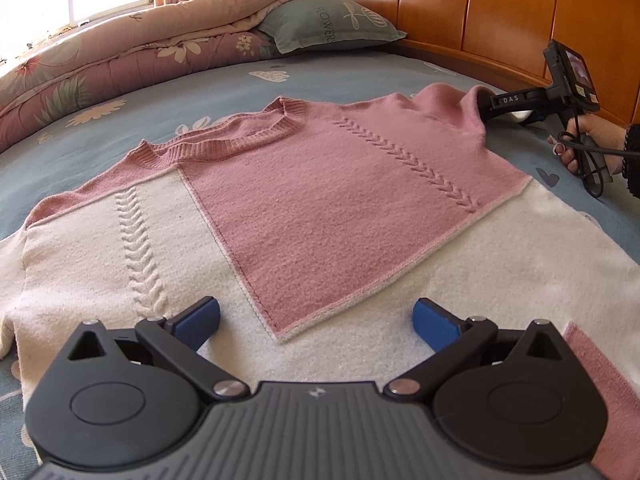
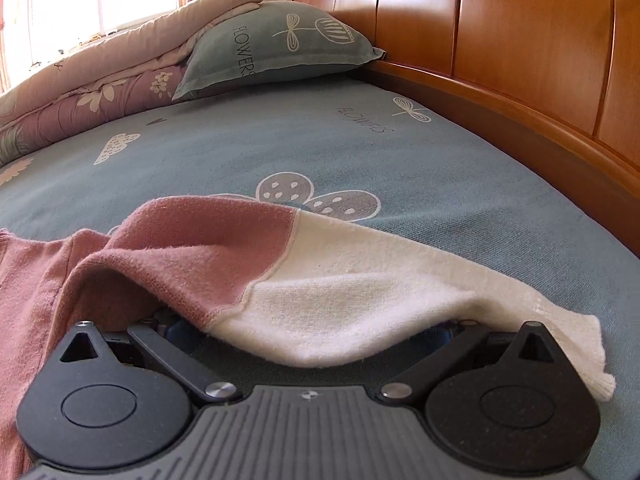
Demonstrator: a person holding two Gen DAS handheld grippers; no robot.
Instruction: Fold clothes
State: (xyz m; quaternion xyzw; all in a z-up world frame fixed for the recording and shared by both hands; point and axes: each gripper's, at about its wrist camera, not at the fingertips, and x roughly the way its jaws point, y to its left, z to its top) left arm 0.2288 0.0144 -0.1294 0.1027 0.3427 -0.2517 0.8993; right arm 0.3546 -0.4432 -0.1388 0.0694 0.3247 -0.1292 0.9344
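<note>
A pink-and-white sweater [image 1: 320, 200] lies on the bed [image 2: 440, 168]; left gripper [image 1: 316, 320] spread above it, right gripper's [image 2: 308, 332] fingers hidden under the sleeve [image 2: 360, 288], ready for folding inward.

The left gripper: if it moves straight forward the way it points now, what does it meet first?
Probably the sweater: the open left gripper hangs over its white lower part, aimed at the pink panel's corner. Its height above the fabric is unclear.
</note>
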